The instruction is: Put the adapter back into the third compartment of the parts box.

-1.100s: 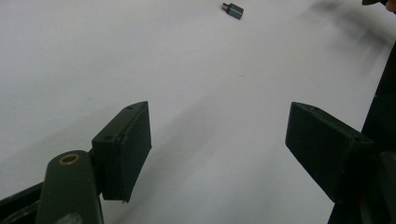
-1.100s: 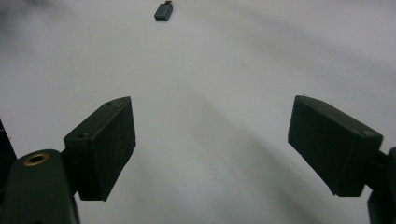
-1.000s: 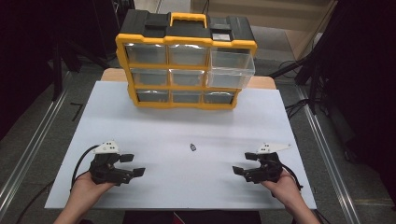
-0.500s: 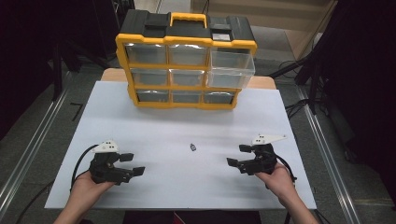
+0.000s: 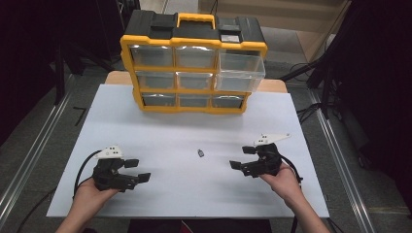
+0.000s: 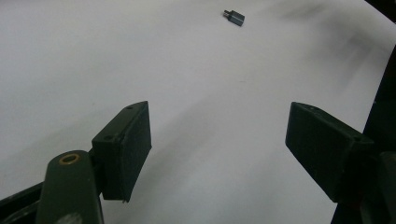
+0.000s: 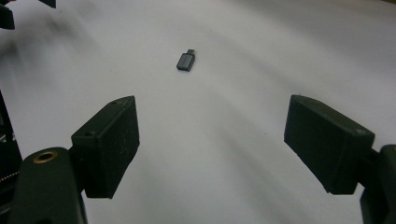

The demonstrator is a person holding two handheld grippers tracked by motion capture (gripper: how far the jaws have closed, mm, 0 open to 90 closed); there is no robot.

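Note:
A small dark grey adapter [image 5: 199,153] lies on the white table top [image 5: 194,126], near its middle. It also shows far ahead in the left gripper view as the adapter [image 6: 234,17] and closer in the right gripper view as the adapter [image 7: 186,60]. My left gripper [image 5: 137,170] rests low at the front left, open and empty, its jaws wide apart in its own view [image 6: 219,140]. My right gripper [image 5: 242,158] sits at the front right, open, pointing left toward the adapter, with nothing between its jaws [image 7: 212,135].
A yellow and black drawer organizer [image 5: 193,63] stands at the back of the table, with its top right clear drawer [image 5: 241,73] pulled out. Metal rails [image 5: 29,160] run along both sides of the table.
My right gripper has moved left and slightly forward, closer to the adapter. The left gripper has stayed in place.

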